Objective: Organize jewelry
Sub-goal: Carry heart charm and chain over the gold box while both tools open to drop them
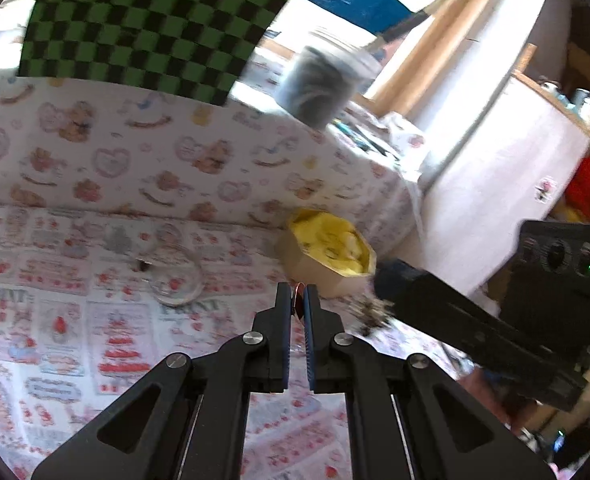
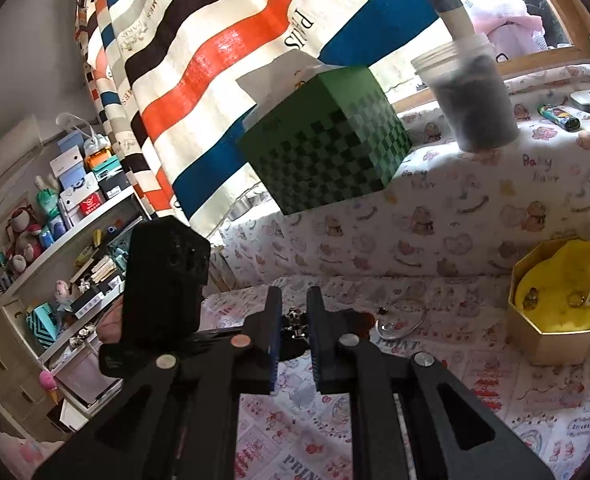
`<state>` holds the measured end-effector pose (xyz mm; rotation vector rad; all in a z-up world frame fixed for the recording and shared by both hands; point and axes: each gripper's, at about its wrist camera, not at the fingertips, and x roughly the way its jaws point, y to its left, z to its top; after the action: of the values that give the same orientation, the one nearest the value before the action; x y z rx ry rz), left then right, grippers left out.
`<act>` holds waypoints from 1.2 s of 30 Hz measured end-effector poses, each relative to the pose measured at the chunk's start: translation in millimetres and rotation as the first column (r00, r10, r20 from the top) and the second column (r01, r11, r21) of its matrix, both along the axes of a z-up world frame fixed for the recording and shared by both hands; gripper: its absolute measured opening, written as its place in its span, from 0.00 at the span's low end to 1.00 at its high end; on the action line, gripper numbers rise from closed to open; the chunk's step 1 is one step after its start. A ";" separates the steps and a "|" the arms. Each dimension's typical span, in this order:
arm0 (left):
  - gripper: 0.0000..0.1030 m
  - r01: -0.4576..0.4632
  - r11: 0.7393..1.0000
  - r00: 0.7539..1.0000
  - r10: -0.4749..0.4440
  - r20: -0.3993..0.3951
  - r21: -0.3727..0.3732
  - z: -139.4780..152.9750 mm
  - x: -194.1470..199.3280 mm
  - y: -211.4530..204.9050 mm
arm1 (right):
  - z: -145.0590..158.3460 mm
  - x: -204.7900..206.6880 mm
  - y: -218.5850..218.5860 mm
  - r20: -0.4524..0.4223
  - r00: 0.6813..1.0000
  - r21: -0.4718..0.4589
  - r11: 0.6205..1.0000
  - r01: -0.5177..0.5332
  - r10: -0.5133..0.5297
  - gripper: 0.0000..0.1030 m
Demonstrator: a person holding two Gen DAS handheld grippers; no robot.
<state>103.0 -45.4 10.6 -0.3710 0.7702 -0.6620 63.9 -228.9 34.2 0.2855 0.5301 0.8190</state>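
Observation:
My left gripper (image 1: 298, 300) is shut on a small pink-red jewelry piece (image 1: 297, 295), held above the printed cloth just in front of the gold octagonal box (image 1: 319, 270) with its yellow lining (image 1: 331, 242). My right gripper (image 2: 295, 316) is shut on a dark beaded jewelry piece (image 2: 295, 322); in the left wrist view that piece (image 1: 369, 312) hangs blurred from the right gripper's tip. The gold box (image 2: 563, 338) stands to the right in the right wrist view, with rings (image 2: 575, 300) on its yellow lining. A clear round dish (image 1: 175, 280) lies on the cloth, also in the right wrist view (image 2: 401, 320).
A green checkered cube (image 2: 327, 152) and a dark-filled plastic cup (image 2: 475, 96) stand on the raised ledge behind. A lighter (image 2: 558, 117) lies at the far right. Shelves of boxes and toys (image 2: 67, 240) stand left of the table edge.

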 end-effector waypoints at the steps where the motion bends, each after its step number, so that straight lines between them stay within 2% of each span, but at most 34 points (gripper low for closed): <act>1: 0.05 0.013 1.000 1.000 -0.013 0.005 0.001 1.1 -1.9 -2.2 | -1.3 1.6 -1.0 -0.005 1.000 -0.002 1.000 0.012 -0.012 0.12; 8: 0.05 0.092 0.994 0.993 -0.096 0.071 0.052 7.2 -13.8 -23.6 | -9.2 11.1 -4.3 -0.025 0.995 -0.050 0.995 0.090 -0.092 0.11; 10: 0.05 0.043 0.994 0.995 -0.051 0.082 0.096 7.7 -14.4 -23.3 | -9.8 13.5 -8.1 -0.027 0.994 -0.053 0.993 0.108 -0.110 0.11; 15: 0.05 -0.037 0.993 0.998 0.030 0.058 0.115 1.6 -1.5 -6.8 | 1.3 15.4 -26.5 0.001 0.981 -0.062 0.979 0.195 -0.196 0.11; 19: 0.05 -0.088 0.987 0.994 0.079 0.070 0.134 2.8 1.1 2.4 | 8.5 25.4 -44.9 0.025 0.938 -0.154 0.926 0.344 -0.345 0.11; 20: 0.05 -0.098 0.985 0.993 0.087 0.082 0.144 4.9 0.7 2.4 | 8.8 31.3 -53.0 0.024 0.916 -0.192 0.897 0.398 -0.401 0.11; 24: 0.05 -0.080 0.986 0.994 0.069 0.079 0.145 19.6 16.9 -15.2 | 4.1 51.1 -79.7 -0.022 0.869 -0.245 0.846 0.474 -0.494 0.11; 26: 0.05 -0.064 0.983 0.994 0.048 0.093 0.174 28.5 30.2 -37.5 | -0.3 60.9 -96.3 -0.052 0.844 -0.254 0.825 0.505 -0.533 0.11; 27: 0.05 -0.056 0.982 0.995 0.040 0.091 0.180 31.4 38.3 -49.9 | -1.1 63.5 -103.0 -0.066 0.839 -0.247 0.823 0.511 -0.541 0.12; 30: 0.05 0.007 0.989 1.000 -0.011 0.022 0.147 30.5 65.6 -85.3 | -6.2 73.4 -125.0 -0.129 0.832 -0.202 0.836 0.510 -0.539 0.12; 33: 0.05 -0.011 0.974 1.000 0.007 0.021 0.225 20.6 83.7 -115.5 | -10.8 78.8 -139.4 -0.166 0.848 -0.141 0.864 0.484 -0.503 0.12; 34: 0.05 0.007 0.974 1.000 -0.008 0.005 0.226 16.0 88.1 -121.6 | -13.0 80.4 -143.1 -0.177 0.855 -0.118 0.872 0.474 -0.488 0.12; 36: 0.05 0.042 0.975 0.998 -0.030 -0.058 0.218 4.7 95.8 -131.5 | -15.2 82.4 -146.1 -0.180 0.843 -0.126 0.862 0.492 -0.507 0.12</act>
<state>198.8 -176.9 15.3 -0.1742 0.8945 -0.5961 146.3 -375.0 19.0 0.4221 0.6439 0.2569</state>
